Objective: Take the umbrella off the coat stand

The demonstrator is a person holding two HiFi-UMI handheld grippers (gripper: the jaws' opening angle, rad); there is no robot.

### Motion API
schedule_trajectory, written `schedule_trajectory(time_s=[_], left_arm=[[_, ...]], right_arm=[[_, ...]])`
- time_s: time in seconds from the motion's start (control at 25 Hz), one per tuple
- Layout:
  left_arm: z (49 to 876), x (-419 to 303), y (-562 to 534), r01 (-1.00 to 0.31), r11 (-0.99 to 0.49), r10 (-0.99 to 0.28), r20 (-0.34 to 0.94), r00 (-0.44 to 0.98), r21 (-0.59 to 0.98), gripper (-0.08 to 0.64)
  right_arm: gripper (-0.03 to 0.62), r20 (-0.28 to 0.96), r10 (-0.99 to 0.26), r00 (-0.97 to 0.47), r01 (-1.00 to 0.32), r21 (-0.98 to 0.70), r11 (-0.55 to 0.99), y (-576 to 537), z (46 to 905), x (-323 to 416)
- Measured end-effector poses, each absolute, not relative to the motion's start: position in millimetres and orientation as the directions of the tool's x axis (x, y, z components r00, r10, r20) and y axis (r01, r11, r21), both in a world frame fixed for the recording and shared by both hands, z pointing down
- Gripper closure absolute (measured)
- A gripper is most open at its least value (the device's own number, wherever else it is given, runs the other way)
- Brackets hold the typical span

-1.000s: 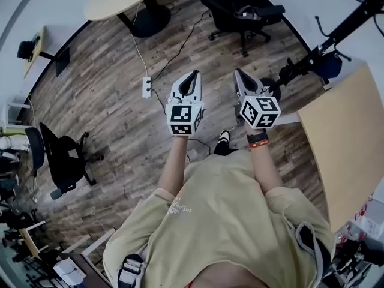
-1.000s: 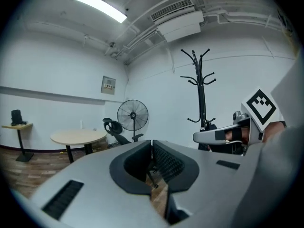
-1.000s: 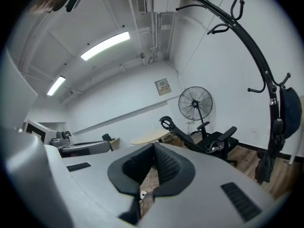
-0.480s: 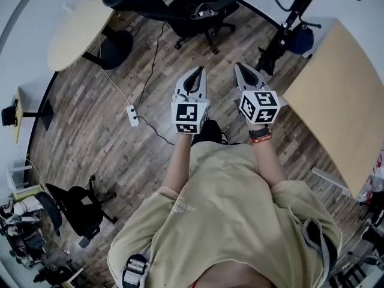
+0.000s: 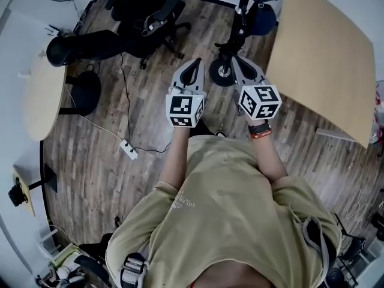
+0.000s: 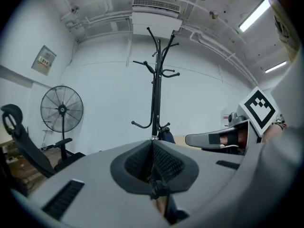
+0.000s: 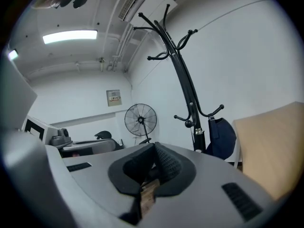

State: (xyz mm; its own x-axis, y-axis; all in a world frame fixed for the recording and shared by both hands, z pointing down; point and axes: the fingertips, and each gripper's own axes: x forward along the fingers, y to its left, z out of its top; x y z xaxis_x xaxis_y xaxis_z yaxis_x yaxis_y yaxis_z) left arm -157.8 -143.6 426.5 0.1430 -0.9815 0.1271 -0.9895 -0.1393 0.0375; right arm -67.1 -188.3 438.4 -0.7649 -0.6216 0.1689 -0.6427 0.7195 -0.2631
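Office: coat stand [image 6: 155, 94] ahead (umbrella [image 7: 198, 137], seemingly).

No text readable. Wall plaque [image 6: 43, 60], ten o'clock of coat stand [image 6: 155, 94]: print too small. Shirt print [image 5: 180, 204]: blurred. Marker cubes [image 5: 180, 110]: patterns only.

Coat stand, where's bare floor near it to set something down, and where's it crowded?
Bare floor lies between the coat stand base and office chairs. Right is crowded: tan table close by. Power strip lies farther left.
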Motion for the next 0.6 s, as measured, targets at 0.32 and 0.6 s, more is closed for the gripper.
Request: schedule_trajectory(time_s=[0.32,0.6], left_arm=[[444,-137,-197,-0.958,-0.281,-0.945,0.162,0.286,0.052,0.534],[455,-134,-222,-0.93,-0.36,-0.916,0.161,0.368,0.077,0.534]], right_arm=[[0.584,0.183,-0.717,-0.672,-0.737,-0.251,0.627,-228,442,-42],[0.585,0.204,-0.766,-0.61,-0.789,-0.25,0.561,-243,456,-29]])
